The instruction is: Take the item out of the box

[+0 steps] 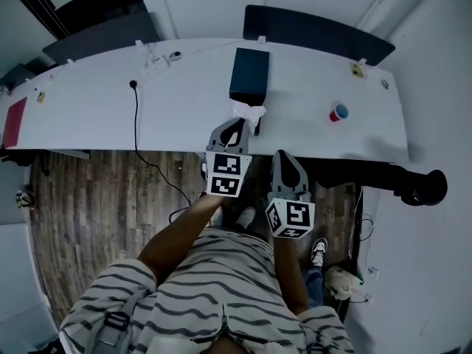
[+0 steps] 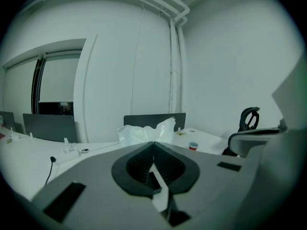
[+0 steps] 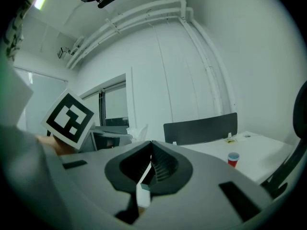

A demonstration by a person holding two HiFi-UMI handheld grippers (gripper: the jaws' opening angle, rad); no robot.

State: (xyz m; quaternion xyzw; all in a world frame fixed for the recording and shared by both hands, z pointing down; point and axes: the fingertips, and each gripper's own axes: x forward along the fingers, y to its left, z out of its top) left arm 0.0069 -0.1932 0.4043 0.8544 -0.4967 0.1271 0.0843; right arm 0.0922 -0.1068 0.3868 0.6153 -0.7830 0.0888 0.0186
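Note:
A dark blue box (image 1: 249,76) stands on the white table (image 1: 96,113), near its front middle. Just in front of the box is a crumpled white plastic bag (image 1: 248,110); in the left gripper view that bag (image 2: 144,131) sits right at the jaw tips and hides the box. My left gripper (image 1: 240,122) (image 2: 153,143) is shut, with its tips on the bag's near edge. Lower and to the right, my right gripper (image 1: 284,155) (image 3: 151,143) is off the table's front edge, shut with nothing in it.
A red and blue cup (image 1: 338,113) (image 3: 233,159) stands right of the box. A power strip (image 1: 153,66) and a black cable (image 1: 136,124) lie to the left, a red book (image 1: 15,122) at the far left. A dark divider panel (image 1: 317,32) lines the back edge. A black chair (image 1: 420,186) stands at the right.

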